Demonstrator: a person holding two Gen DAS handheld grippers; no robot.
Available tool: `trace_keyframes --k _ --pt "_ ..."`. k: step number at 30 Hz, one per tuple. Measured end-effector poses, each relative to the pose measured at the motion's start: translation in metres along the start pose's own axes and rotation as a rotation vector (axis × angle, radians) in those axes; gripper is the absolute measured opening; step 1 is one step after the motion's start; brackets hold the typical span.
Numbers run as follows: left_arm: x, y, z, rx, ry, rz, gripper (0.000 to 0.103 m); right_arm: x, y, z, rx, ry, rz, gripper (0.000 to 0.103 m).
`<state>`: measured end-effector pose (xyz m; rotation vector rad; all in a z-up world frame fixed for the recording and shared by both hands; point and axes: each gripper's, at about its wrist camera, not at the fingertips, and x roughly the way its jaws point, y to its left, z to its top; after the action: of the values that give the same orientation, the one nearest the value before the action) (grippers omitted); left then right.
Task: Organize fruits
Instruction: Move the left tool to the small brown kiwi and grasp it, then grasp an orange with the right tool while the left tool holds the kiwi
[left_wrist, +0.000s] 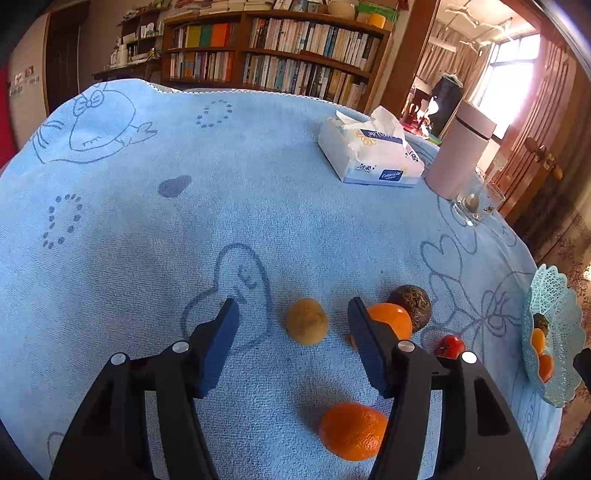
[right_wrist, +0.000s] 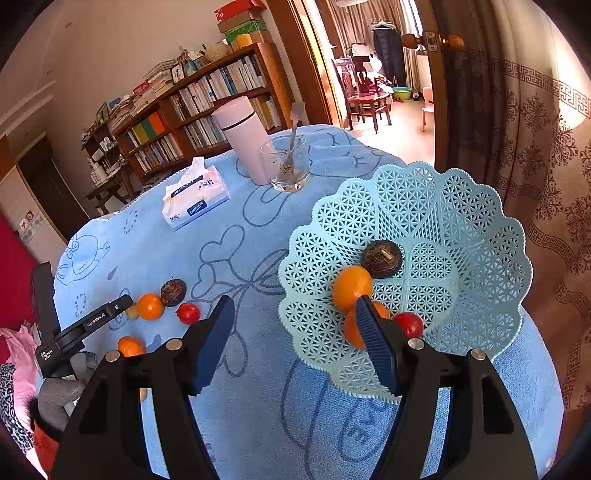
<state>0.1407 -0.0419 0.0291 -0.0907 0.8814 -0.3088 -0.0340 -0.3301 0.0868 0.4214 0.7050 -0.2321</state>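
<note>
Perforated plastic basket (right_wrist: 461, 229) on fuzzy terry cloth (right_wrist: 258, 406); glossy tomato (right_wrist: 408, 323).

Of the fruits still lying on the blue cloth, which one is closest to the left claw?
The orange low in the left wrist view, beside the left claw's right finger. The yellowish fruit, second orange, dark brown fruit and red tomato lie farther out.

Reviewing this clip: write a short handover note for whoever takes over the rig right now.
Left tongs: open, empty, low over the cloth, tan fruit between the fingers.
Right tongs: open, empty, at the basket rim.
Done: basket holds two oranges, a dark round fruit and a red one.
Left: five loose on the blue cloth: tan fruit, two oranges, dark fruit, red fruit.
</note>
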Motion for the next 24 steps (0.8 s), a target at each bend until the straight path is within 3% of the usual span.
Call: trace_keyframes --k 3,8,12,19,24 --pt "0.010 0.002 -0.003 -0.009 0.029 -0.019 0.050 0.007 0.005 -0.002 -0.008 0.014 0.005 0.069" --pt "0.013 -0.002 -0.005 0.020 0.014 0.004 0.047 0.018 0.011 -0.005 -0.021 0.037 0.012 0.069" --pt "0.010 -0.003 -0.006 0.023 0.018 -0.025 0.026 0.025 0.019 -0.007 -0.043 0.055 0.017 0.069" --pt "-0.013 -0.003 -0.002 0.024 -0.038 -0.014 0.026 0.041 0.041 -0.011 -0.090 0.089 0.028 0.069" --pt "-0.035 0.003 0.005 0.005 -0.104 0.010 0.026 0.058 0.065 -0.013 -0.101 0.155 0.103 0.069"
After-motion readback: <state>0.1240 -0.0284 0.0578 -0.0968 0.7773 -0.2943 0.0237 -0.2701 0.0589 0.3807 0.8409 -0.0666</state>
